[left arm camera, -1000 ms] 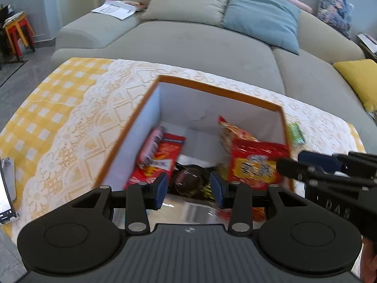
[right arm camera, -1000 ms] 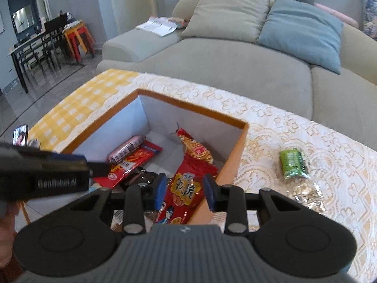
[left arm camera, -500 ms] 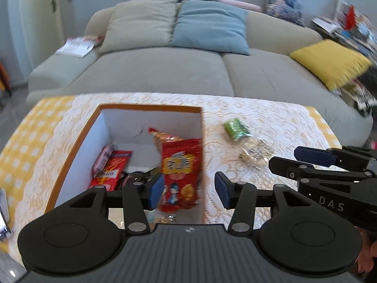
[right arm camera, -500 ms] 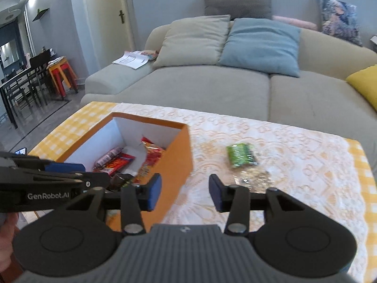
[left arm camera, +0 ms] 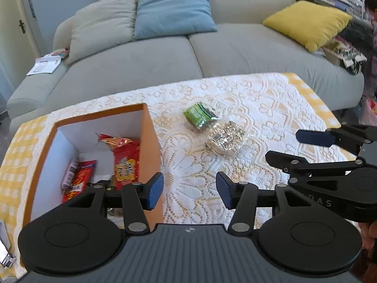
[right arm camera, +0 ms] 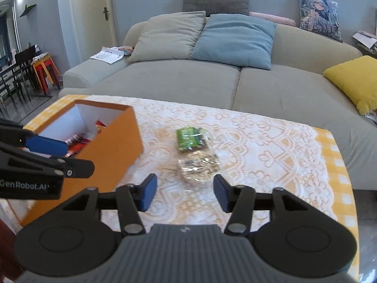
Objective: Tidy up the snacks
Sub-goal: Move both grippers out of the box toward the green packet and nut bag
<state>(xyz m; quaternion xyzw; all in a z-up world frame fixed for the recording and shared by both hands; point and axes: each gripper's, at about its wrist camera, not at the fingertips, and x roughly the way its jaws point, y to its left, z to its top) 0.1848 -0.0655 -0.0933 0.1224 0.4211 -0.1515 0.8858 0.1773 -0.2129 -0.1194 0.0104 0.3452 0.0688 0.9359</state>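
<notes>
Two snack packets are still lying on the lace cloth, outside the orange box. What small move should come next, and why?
Probably ease the right gripper forward and down over the clear packet. That packet lies just ahead of its opening, empty jaws, with the green packet touching its far side. Both lie outside the orange box, which already holds red snacks.

The box's (right arm camera: pixel 113 146) near wall hides most of the snacks inside. The clear bag's (right arm camera: pixel 198 167) contents blur, and the phone (left arm camera: pixel 4 247) is cut off at the left edge.
</notes>
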